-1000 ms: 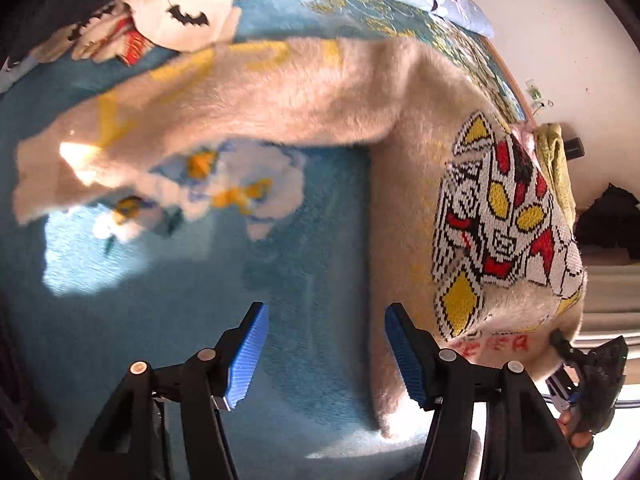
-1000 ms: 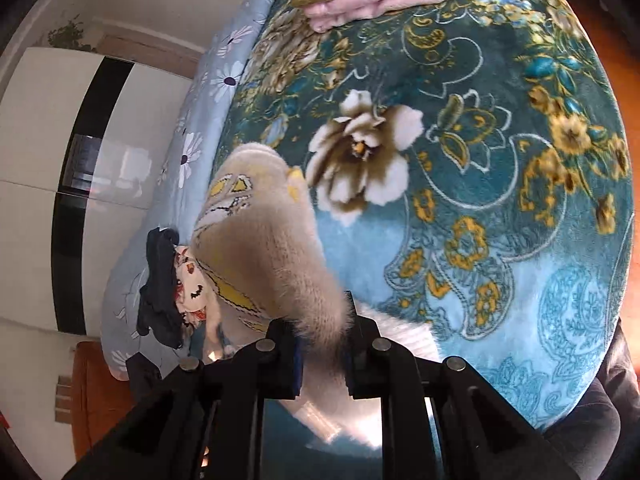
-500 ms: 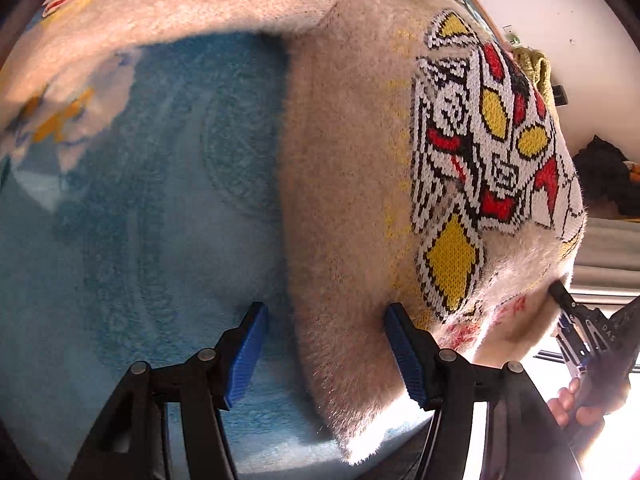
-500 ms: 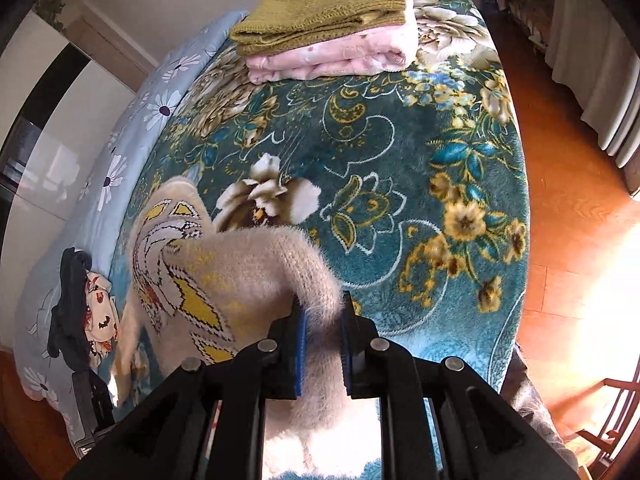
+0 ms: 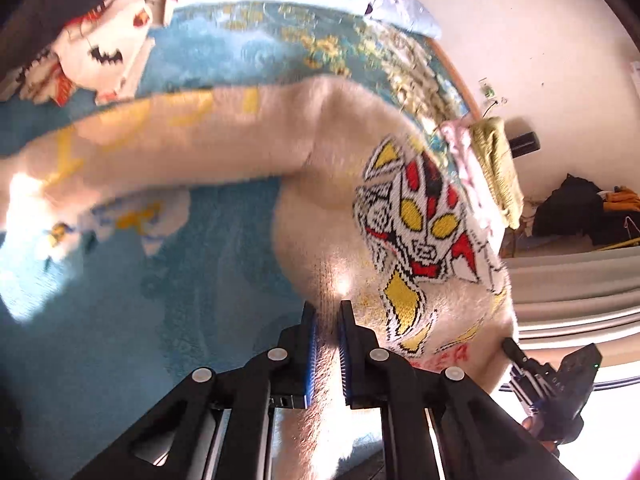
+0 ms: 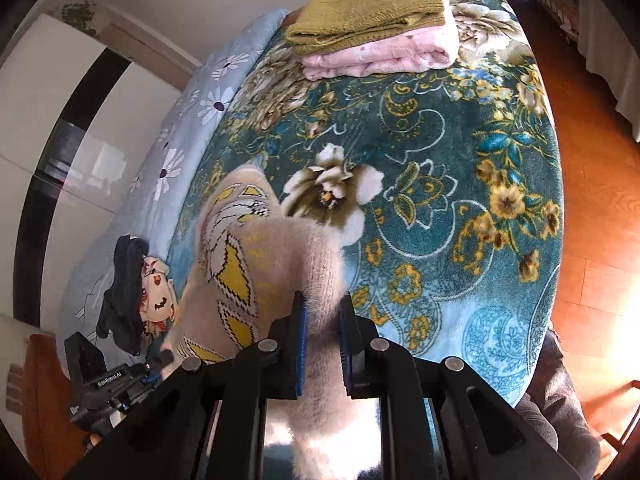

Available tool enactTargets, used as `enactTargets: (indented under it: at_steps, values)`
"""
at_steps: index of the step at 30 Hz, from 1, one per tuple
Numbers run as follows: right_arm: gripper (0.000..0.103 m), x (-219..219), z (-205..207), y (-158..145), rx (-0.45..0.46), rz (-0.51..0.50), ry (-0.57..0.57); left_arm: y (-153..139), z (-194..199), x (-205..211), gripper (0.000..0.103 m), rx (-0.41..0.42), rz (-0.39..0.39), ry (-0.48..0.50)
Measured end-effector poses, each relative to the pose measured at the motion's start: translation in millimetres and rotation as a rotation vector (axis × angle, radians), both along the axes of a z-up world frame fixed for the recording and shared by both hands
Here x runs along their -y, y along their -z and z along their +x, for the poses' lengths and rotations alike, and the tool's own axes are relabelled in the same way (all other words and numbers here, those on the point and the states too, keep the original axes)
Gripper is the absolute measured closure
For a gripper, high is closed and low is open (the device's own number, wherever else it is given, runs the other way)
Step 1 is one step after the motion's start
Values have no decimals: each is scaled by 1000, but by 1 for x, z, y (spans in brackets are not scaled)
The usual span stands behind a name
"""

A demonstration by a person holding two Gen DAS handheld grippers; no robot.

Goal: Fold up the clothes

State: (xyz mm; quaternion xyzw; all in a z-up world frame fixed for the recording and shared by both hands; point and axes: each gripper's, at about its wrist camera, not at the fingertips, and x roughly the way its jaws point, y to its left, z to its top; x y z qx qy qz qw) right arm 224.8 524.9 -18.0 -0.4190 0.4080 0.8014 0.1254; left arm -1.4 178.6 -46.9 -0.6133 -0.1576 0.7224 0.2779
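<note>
The left gripper (image 5: 327, 322), wide apart before, has now pinched the fuzzy beige sweater (image 5: 328, 208); the right gripper (image 6: 322, 312) fingers stay clamped on its hem above the plush teal bed (image 6: 460, 152).

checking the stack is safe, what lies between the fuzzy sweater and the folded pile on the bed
Only bare floral blanket lies between the sweater and the folded pile, clearest in the right wrist view.

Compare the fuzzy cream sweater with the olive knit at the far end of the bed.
The cream sweater is unfolded, one sleeve stretched out; the olive knit is folded flat. The cream sweater is pinched by the left gripper and the right gripper; the olive knit rests untouched on a folded pink garment. The cream sweater bears a knitted hero figure; the olive knit is plain. Both lie on the teal floral blanket.
</note>
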Motion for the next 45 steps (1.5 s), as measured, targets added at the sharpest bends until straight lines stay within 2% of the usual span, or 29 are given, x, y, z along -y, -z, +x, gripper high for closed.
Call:
enactTargets:
  at_steps: [3,7,10,14,15,16,17,18,19,26,30,31,32,34,40,43,45]
  values:
    - [89,15,6,14,15,-44,-52,-6,6,28,92,-58,-117,10]
    - [88,28,11,62,180,-83,-58,65,16,74,94,94,-293,-14]
    - [89,32,17,76,186,-128,-50,94,31,91,94,193,-264,-86]
    - [88,30,14,74,189,-117,-55,102,23,90,90,187,-230,-117]
    - [88,30,14,75,188,-120,-52,103,18,90,84,182,-214,-134]
    - [88,30,14,76,186,-124,-49,103,13,90,73,178,-198,-150]
    - [88,30,15,77,183,-129,-43,103,8,90,66,173,-169,-165]
    - [88,30,16,78,180,-135,-37,104,4,87,53,171,-139,-175]
    - [87,29,17,79,178,-139,-32,105,-1,84,48,168,-113,-178]
    - [87,27,16,79,183,-128,-35,118,-25,36,48,210,-34,-95]
    - [87,26,18,80,183,-124,-33,131,-25,28,51,259,-24,-130]
    - [87,26,19,79,183,-123,-33,130,-23,30,67,256,-10,-146]
    - [87,27,19,79,183,-123,-33,128,-21,32,77,249,2,-158]
    - [86,27,20,79,183,-124,-35,118,-17,38,87,220,14,-166]
    - [86,39,11,73,181,-122,-84,80,-16,71,90,141,56,-193]
    - [86,57,4,73,176,-127,-148,60,-19,91,91,78,9,-212]
    - [86,69,0,76,171,-143,-183,78,-21,102,92,62,-54,-236]
